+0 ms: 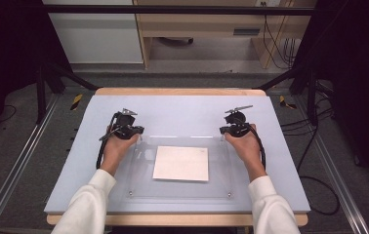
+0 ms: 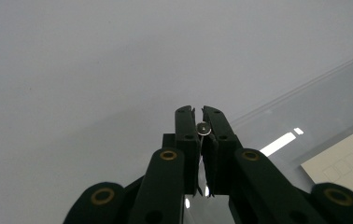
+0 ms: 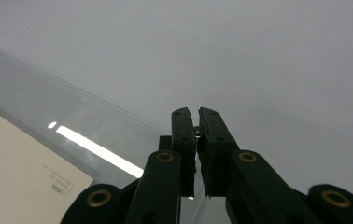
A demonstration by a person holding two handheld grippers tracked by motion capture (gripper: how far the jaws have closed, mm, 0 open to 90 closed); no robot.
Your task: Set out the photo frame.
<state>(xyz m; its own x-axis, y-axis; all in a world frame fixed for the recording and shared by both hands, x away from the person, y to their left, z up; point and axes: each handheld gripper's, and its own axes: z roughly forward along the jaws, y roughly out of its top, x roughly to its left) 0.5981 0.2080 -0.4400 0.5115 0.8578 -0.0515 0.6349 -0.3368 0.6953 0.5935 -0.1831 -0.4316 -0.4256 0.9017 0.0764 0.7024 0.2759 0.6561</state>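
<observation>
Clear acrylic sheet [image 1: 177, 168] lies flat on the grey bench [image 1: 182, 109] over a white paper [image 1: 181, 163]. Left hand-held gripper [image 1: 137, 133] and right hand-held gripper [image 1: 223, 132] each pinch a far corner, jaws closed on it. Lifting well probably calls for raising both corners evenly, so the sheet neither twists nor drags the paper.

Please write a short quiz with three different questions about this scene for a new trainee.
1. True or false: the left gripper and right gripper each grip a far corner of the clear, flat acrylic sheet.
2. What lies under that sheet? A) a white square paper B) a red cloth
3. Which colour is the table mat?

Key: 1 true; 2 A, the white square paper; 3 pale blue-grey.
</observation>
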